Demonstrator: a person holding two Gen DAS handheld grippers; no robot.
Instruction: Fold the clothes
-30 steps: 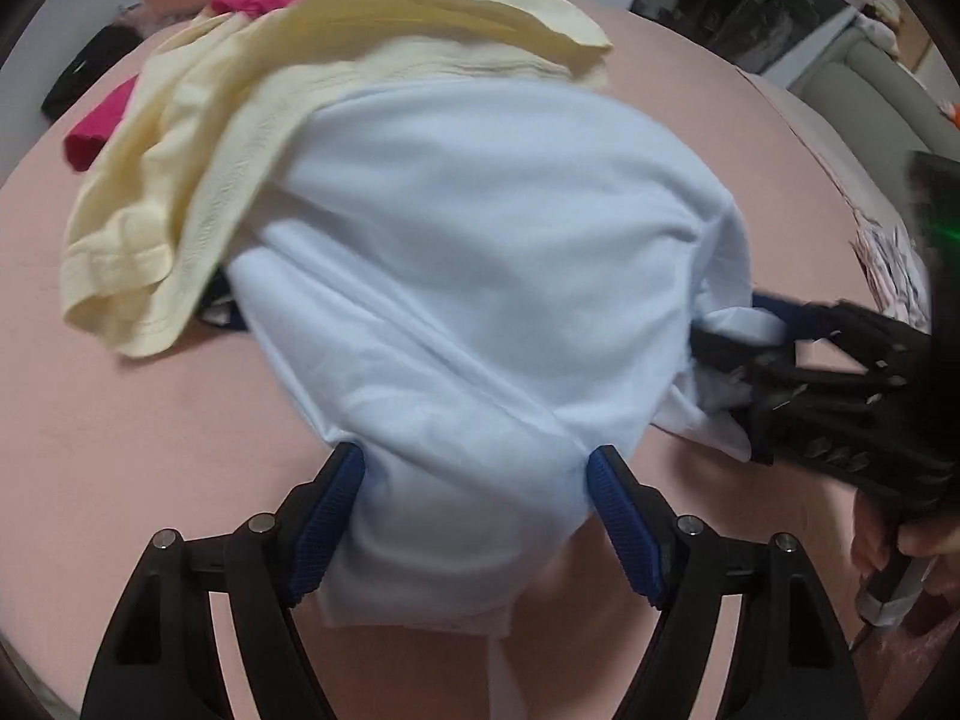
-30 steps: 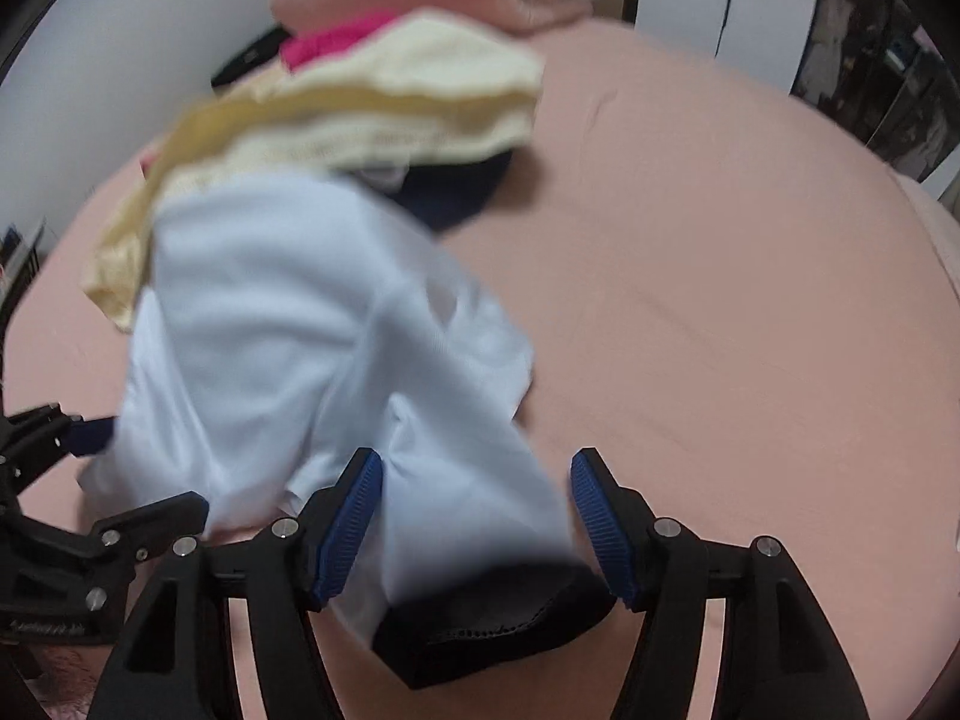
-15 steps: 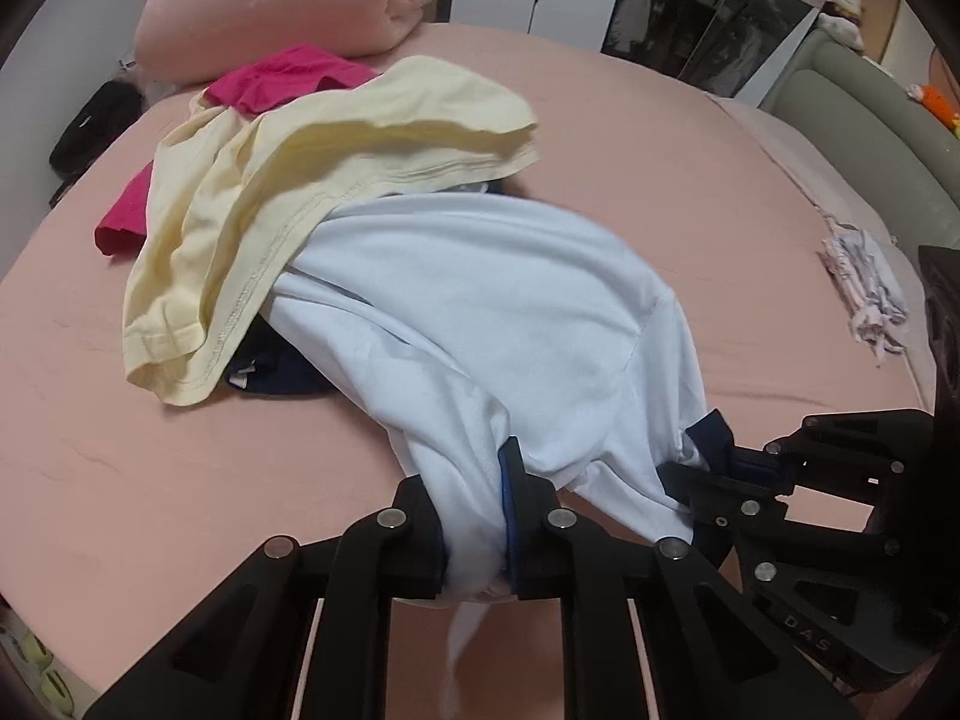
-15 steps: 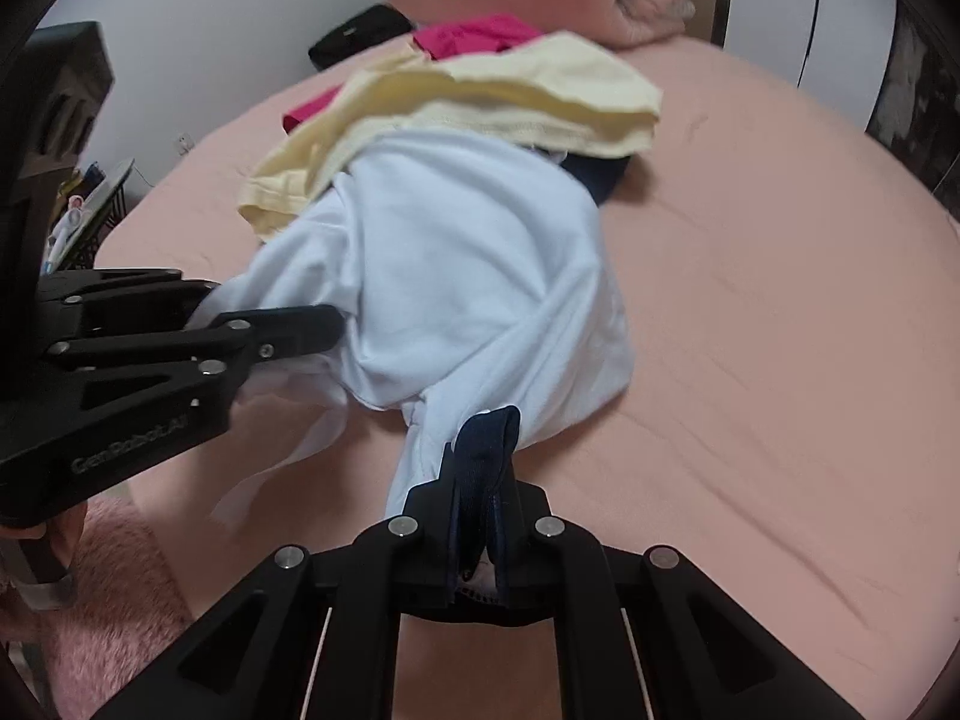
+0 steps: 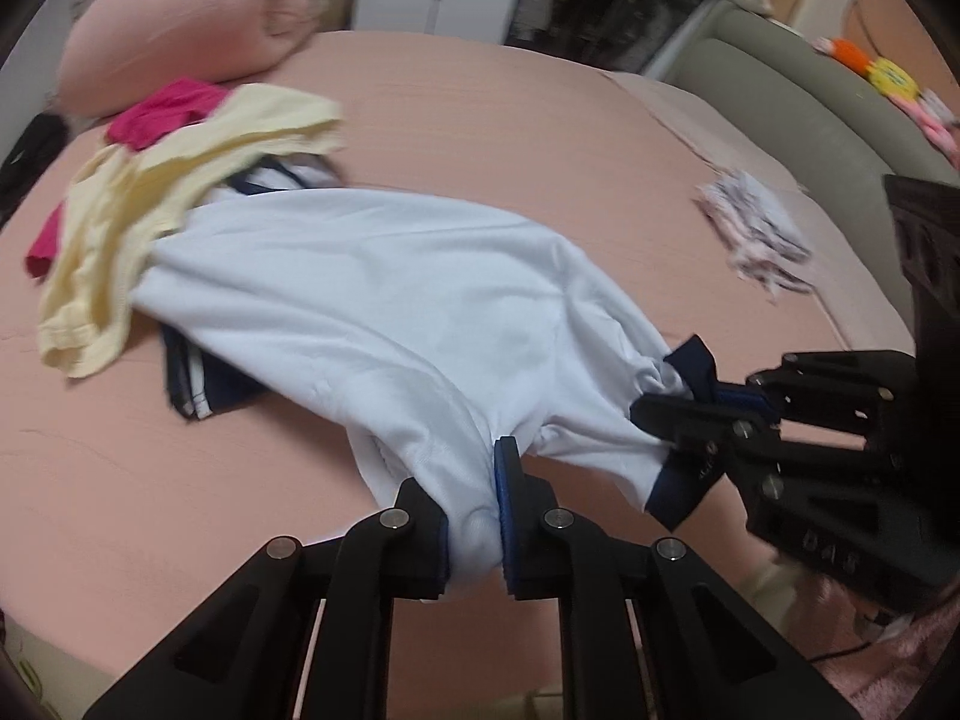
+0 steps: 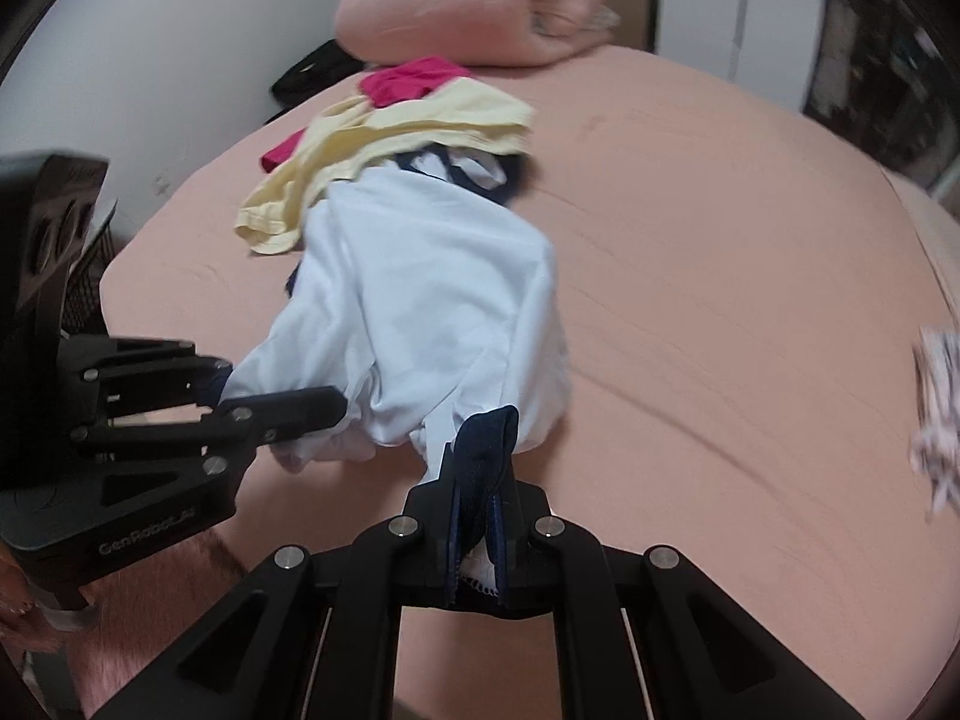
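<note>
Left wrist view, far left beyond the fingers: pink pillow (image 5: 180,30) at the head of the bed (image 5: 540,138); below it a magenta garment (image 5: 162,117) under a pale yellow shirt (image 5: 156,210). A navy garment with white stripes (image 5: 198,384) pokes out beneath the pile.

White shirt (image 5: 372,300) runs from under the yellow shirt toward both grippers, stretched across the pink sheet.

Left gripper (image 5: 474,516): fingers closed tight on a bunched fold of the white shirt's near edge; cloth fills the narrow gap between the blue pads.

Right of it, right gripper (image 5: 714,414): fingers clamped on the shirt's navy-trimmed sleeve (image 5: 693,360). Right wrist view confirms: right gripper (image 6: 480,534) pinches the navy cuff (image 6: 489,438), pads nearly together.

Far right, well apart from both sets of fingers: a small patterned cloth (image 5: 756,234) lying on the bed, beside a grey-green sofa (image 5: 798,102).
</note>
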